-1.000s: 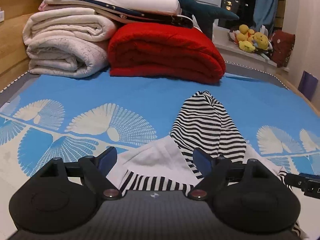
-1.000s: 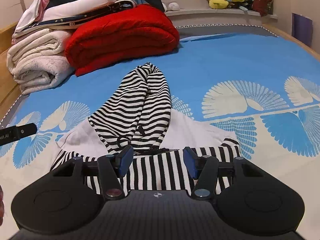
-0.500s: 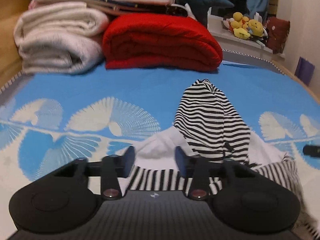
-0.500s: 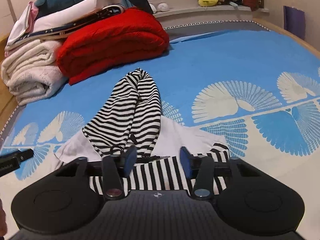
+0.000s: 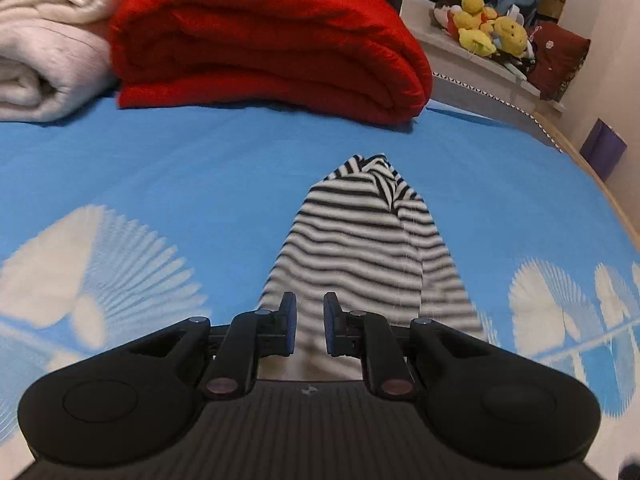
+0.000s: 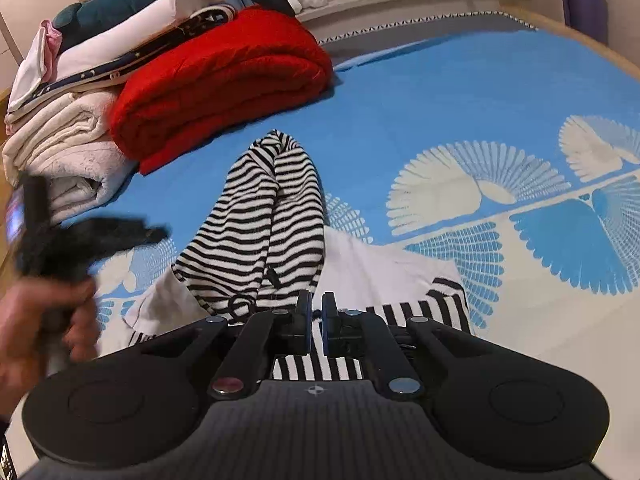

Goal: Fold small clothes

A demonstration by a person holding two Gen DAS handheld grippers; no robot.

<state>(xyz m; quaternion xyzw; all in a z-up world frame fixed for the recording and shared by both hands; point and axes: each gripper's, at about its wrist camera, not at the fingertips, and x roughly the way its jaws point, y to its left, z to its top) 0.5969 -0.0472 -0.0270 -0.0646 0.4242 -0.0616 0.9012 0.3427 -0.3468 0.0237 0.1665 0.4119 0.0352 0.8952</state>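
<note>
Plainly, the blue bedsheet (image 6: 420, 92) lies open to the right and far side, its wooden bed edge (image 6: 624, 66) curving off at the far right. Far left, a folded red blanket (image 6: 224, 80) and cream blankets (image 6: 64, 152) wall off that corner (plush toys (image 5: 492, 32) sit beyond on the sill). The striped hooded garment (image 6: 272, 216) lies mid-bed, hood pointing away, its striped hem nearest. The right gripper (image 6: 314, 312) has clamped its jaws on cloth at that near hem, having narrowed from a wide gap. The left gripper (image 5: 310, 322) has swung in over the hood, jaws closing with a gap remaining; whether cloth is pinched is blurred. The left hand (image 6: 44, 328) now appears beside the garment.
</note>
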